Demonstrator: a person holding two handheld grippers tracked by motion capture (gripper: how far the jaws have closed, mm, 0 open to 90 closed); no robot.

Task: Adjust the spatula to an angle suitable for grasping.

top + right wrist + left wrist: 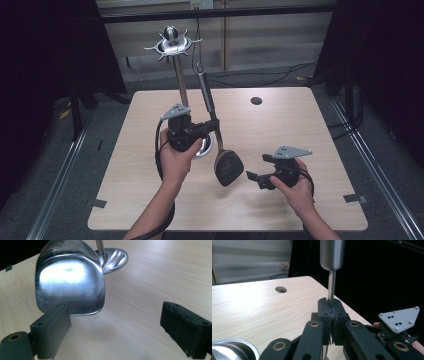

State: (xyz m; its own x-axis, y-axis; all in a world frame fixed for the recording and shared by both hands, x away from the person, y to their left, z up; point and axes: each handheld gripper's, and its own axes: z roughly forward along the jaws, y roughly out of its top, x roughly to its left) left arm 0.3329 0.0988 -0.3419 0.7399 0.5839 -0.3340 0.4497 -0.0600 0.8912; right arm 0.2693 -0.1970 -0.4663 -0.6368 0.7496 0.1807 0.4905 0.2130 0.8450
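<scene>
Forearms and hands enter from the bottom edge of the high view, each hand holding a black two-jaw gripper over a pale wooden table point(150, 200).

Left gripper point(212, 126): held up off the table near its middle, grey three-cornered plate on top. Jaws pressed together on the thin flat shank of a metal spatula point(220, 145); in the left gripper view the shank point(331, 287) runs up from between the closed pads into a thicker round steel handle.

Spatula: held tilted, handle leaning up and away toward the far side, blade point(228, 167) low and toward the person, between the two grippers. In the right gripper view the blade point(70, 282) appears as a broad shiny steel face, its lower edge just over the table surface; whether it touches the wood cannot be told.

Right gripper point(254, 178): held low at the near right of the table, pointing left toward the blade. Jaws wide apart, nothing between them; the left-hand pad point(51, 333) sits just in front of the blade's lower edge.

Utensil stand point(177, 65): upright steel pole with a hooked ring at the top and a round steel base point(115, 257), directly behind the left gripper.

Round hole point(256, 100): in the tabletop, far right part.
</scene>
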